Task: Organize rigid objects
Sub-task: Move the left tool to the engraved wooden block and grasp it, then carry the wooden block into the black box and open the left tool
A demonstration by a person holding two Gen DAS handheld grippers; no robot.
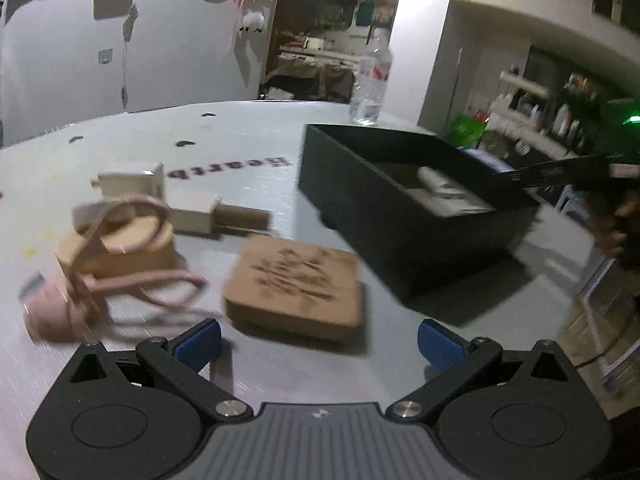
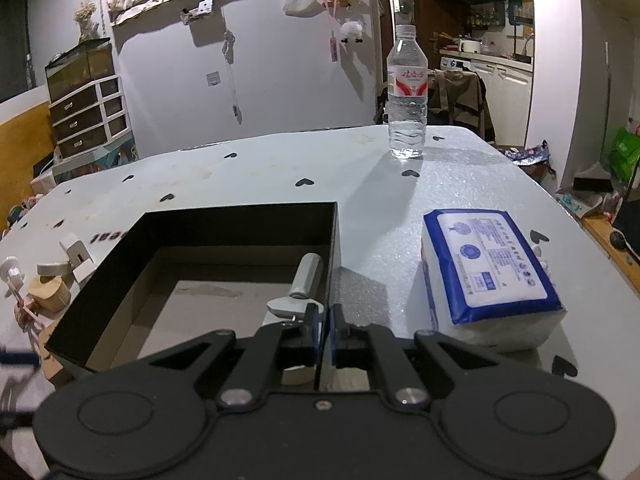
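My left gripper (image 1: pixel 319 342) is open and empty, just short of a flat square wooden block (image 1: pixel 296 282) with an engraved top. To its left lie a round wooden piece (image 1: pixel 120 248) wrapped in a pink cord, a pink item (image 1: pixel 46 312) and pale wooden blocks (image 1: pixel 160 196). The black box (image 1: pixel 404 208) stands to the right with a white item inside. My right gripper (image 2: pixel 325 330) is shut on the right wall of the black box (image 2: pixel 240 220), near its front corner. A white tool (image 2: pixel 298 284) lies inside the box.
A water bottle (image 2: pixel 407 92) stands at the table's far side and also shows in the left wrist view (image 1: pixel 370 80). A blue-and-white tissue pack (image 2: pixel 488 272) lies right of the box. Small wooden pieces (image 2: pixel 48 284) lie left of the box. The table edge runs along the right.
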